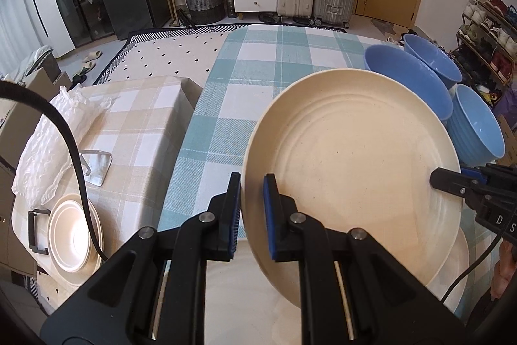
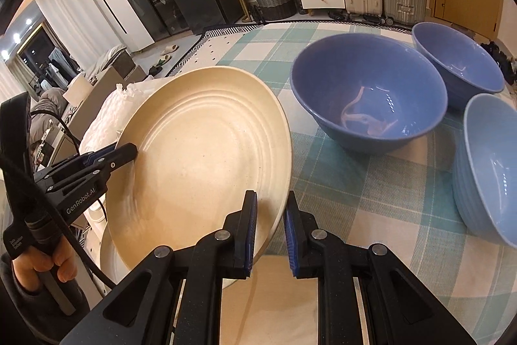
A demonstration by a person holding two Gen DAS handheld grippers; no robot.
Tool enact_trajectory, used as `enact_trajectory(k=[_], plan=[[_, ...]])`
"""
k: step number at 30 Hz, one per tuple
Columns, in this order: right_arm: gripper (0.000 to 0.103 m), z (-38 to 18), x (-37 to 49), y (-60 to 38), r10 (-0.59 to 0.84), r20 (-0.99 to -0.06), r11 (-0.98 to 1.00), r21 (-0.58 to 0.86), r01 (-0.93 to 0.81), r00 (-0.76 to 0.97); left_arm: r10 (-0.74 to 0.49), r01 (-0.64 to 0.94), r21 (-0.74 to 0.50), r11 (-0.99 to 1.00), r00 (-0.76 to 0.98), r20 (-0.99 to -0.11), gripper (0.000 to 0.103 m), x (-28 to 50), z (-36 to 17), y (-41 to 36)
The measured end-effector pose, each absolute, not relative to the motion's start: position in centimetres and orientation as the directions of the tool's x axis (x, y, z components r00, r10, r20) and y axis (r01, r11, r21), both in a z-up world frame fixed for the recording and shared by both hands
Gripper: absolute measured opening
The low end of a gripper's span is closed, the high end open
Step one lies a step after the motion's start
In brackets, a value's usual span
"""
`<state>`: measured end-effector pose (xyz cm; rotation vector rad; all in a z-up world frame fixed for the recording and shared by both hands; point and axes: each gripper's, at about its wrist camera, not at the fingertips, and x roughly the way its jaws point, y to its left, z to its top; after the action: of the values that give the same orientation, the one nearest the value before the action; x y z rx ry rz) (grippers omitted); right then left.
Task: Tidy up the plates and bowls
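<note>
The cream plate (image 1: 352,170) was off the table, tilted, carried between both grippers over the near edge of the check-clothed table (image 1: 252,70). The left gripper (image 1: 252,215) pinched the plate's left rim, its jaws narrowed onto the edge with one blue pad under and one over it; the right gripper (image 2: 270,231) was clamped likewise on the opposite rim, so the plate spanned the two hands across its width and neither hand was nearer than the other. Another cream plate (image 2: 113,251) lay directly below the lifted one, near the table's front edge. Beyond the plate, toward the far right of the table, stood three blue bowls (image 2: 368,92), close together and apart from the plate; the nearest held a pale scrap. Left of the table, on a lower beige-checked surface (image 1: 142,131), sat a stack of white dishes (image 1: 76,240), which I judged a likely place for the plate.
</note>
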<state>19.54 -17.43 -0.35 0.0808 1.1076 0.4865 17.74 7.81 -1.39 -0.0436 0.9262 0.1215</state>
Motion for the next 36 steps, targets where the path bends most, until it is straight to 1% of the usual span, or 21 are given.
enact_trajectory(k=[8, 19, 36], plan=[[0.016, -0.5, 16.8, -18.9, 0.405, -0.838, 0.901, 0.297, -0.315, 0.367, 0.072, -0.096, 0.019, 0.995, 0.586, -0.807, 0.01, 15.3, -2.1, 5.8], [0.017, -0.2, 14.4, -20.4, 0.392, -0.84, 0.908, 0.287, -0.307, 0.374, 0.066, -0.068, 0.033, 0.997, 0.58, -0.812, 0.01, 14.1, -2.5, 4.1], [0.017, 0.1, 11.1, -23.8, 0.364, -0.839, 0.924, 0.271, -0.27, 0.405, 0.024, 0.003, 0.031, 1.0, 0.573, -0.819, 0.011, 11.4, -3.2, 0.4]])
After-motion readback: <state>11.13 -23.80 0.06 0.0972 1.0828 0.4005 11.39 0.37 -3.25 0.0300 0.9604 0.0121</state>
